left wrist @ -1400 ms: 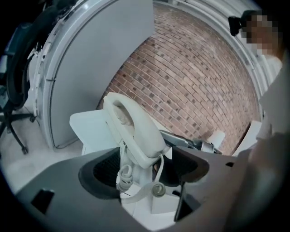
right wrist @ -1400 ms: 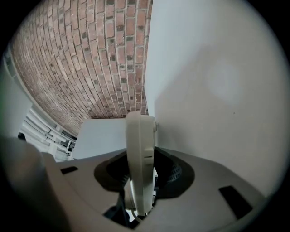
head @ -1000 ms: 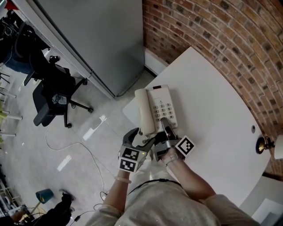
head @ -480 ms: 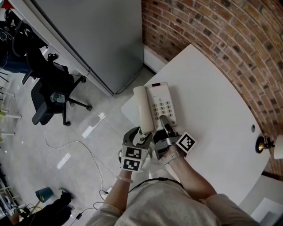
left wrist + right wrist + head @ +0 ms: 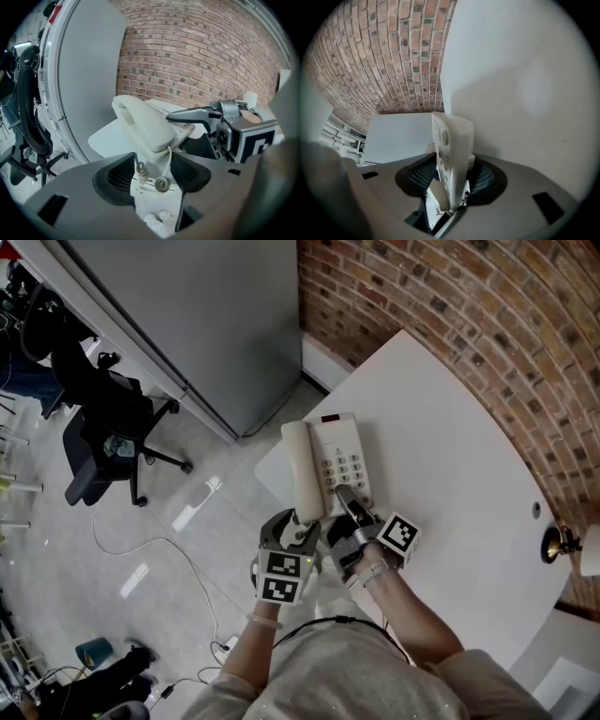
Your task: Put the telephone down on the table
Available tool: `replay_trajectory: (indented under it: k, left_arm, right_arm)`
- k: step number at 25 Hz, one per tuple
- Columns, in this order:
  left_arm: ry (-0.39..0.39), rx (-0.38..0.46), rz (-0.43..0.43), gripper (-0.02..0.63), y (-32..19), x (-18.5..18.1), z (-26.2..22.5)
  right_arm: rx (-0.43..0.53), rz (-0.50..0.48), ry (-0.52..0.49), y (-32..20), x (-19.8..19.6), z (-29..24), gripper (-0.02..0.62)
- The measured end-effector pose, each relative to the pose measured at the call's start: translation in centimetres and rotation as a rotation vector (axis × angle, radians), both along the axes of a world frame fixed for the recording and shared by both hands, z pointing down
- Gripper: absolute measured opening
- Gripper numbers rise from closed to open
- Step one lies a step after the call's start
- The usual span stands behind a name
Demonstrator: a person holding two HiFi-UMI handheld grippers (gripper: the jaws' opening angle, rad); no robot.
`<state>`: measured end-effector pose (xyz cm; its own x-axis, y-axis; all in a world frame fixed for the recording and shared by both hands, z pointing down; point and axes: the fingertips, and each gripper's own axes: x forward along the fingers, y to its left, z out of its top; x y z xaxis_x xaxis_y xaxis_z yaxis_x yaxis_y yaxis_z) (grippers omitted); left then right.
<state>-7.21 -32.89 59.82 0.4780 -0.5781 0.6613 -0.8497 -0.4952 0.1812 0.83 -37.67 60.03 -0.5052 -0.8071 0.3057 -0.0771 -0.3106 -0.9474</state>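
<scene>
While the right tongs [image 5: 451,180] were opening with the edge of the telephone [image 5: 339,460] loose between them, the left tongs [image 5: 151,180] were clamped on its near end, beside the coiled cord [image 5: 161,183]. The telephone sat at the corner of the white table [image 5: 450,474], handset [image 5: 302,472] cradled, near the brick wall [image 5: 450,296].

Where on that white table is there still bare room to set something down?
The wide bare stretch of the table between the telephone and the brick wall is free. Crowded: the near corner, where the left gripper grips the telephone and the right gripper's opening jaws straddle it.
</scene>
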Motion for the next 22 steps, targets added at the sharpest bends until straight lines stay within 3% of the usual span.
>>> replay_trajectory:
  k: [12,14,15,22]
  left_arm:
    - [-0.024,-0.018,-0.043,0.202,-0.1,-1.1,0.8]
    - [-0.004,-0.015,-0.045,0.202,-0.1,-1.1,0.7]
    - [0.008,-0.014,-0.048,0.200,-0.1,-1.1,0.7]
    - [0.018,-0.024,-0.044,0.199,0.1,-1.1,1.0]
  right_arm:
    - [-0.126,-0.051,-0.049,2.4,-1.3,0.8,0.183]
    - [-0.157,-0.050,-0.049,3.0,-1.4,1.3,0.186]
    - [-0.170,-0.050,-0.049,3.2,-1.4,1.5,0.226]
    - [-0.214,-0.047,-0.056,4.1,-1.3,2.3,0.204]
